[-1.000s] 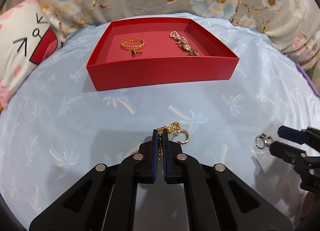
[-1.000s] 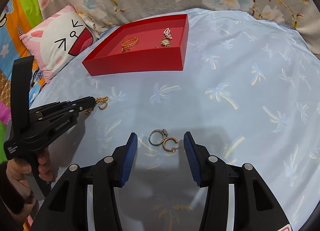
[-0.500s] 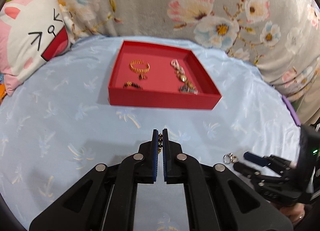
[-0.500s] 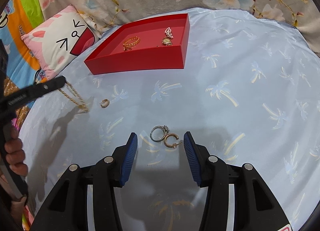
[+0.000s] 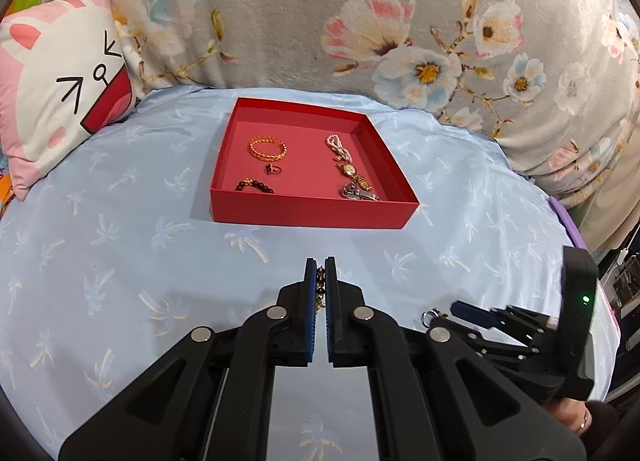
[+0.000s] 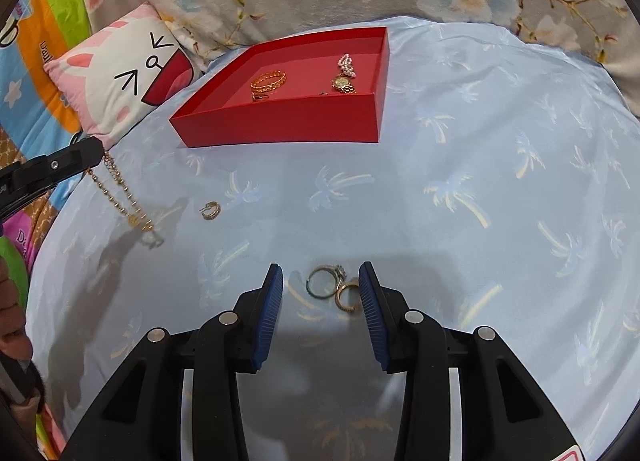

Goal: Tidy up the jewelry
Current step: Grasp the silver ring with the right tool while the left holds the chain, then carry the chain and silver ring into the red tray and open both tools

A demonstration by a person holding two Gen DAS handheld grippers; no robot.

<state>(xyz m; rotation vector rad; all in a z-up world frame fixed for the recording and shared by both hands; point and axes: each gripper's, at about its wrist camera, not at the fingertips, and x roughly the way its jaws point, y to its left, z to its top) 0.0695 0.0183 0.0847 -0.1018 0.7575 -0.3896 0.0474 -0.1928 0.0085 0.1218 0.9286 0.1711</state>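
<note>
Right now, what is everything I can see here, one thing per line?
red tray: 1, red, far middle of cloth
bangle: 1, gold, tray, left rear
small ring: 1, dark, tray, before bangle
bead bracelet: 1, dark, tray, left front
pearl strand: 1, pinkish, tray, right rear
watch: 1, gold, tray, right
gold chain: 1, hanging from left gripper
hoop earrings: 2, gold, on cloth
stone ring: 1, silver, between right fingers
cat pillow: 1, white-pink, left
left gripper: shut on chain
right gripper: open
</note>
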